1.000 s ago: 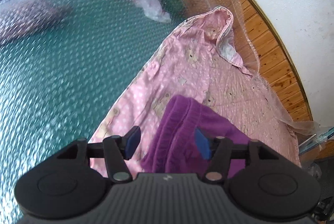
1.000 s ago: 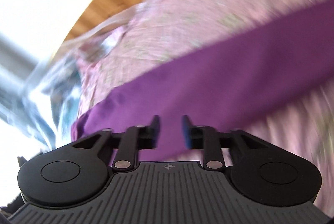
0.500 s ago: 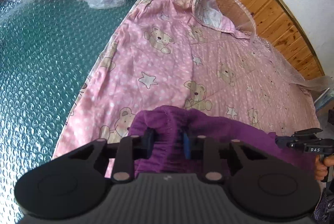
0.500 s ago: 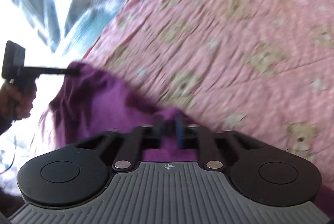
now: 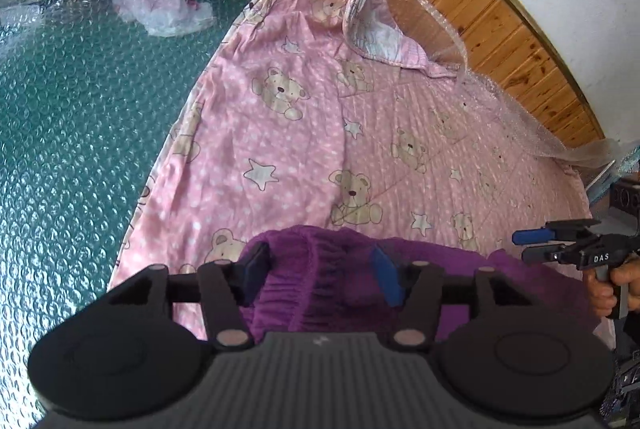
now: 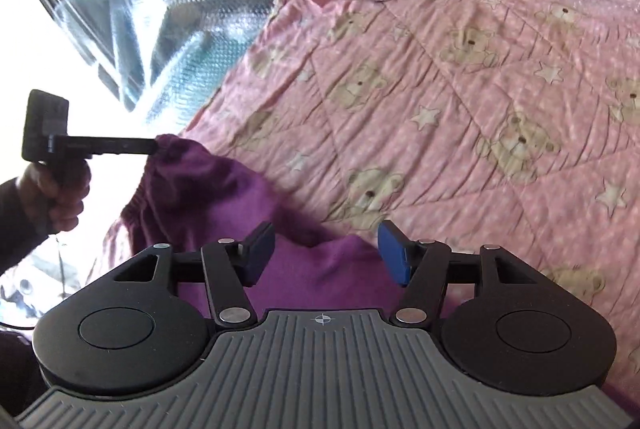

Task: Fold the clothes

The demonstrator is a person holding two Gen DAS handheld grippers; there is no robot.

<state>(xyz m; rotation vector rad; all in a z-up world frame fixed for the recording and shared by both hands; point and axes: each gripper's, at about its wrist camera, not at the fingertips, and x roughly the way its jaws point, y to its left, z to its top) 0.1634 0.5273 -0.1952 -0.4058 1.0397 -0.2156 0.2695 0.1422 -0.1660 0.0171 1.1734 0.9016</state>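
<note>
Left claw (image 5: 320,271): fingers spread, empty, hovering just over the gathered waistband end of the purple garment (image 5: 344,293). Right claw (image 6: 326,253): fingers likewise spread, empty, above the garment's smoother stretch.

Purple garment: soft, fleecy, light, limp; lies across the near edge of the pink bear-print quilt (image 5: 288,133), which covers a bed beside green bubble wrap (image 5: 68,133). It should drape and sag when lifted, with little slip. Best hold, by judgement: elastic waistband corners, where cloth is thickest.

Change from half a second ago: both claws were then pinched on the purple cloth; both have now released it. Garment lies flatter, waistband end puckered. Right view is less blurred.
</note>
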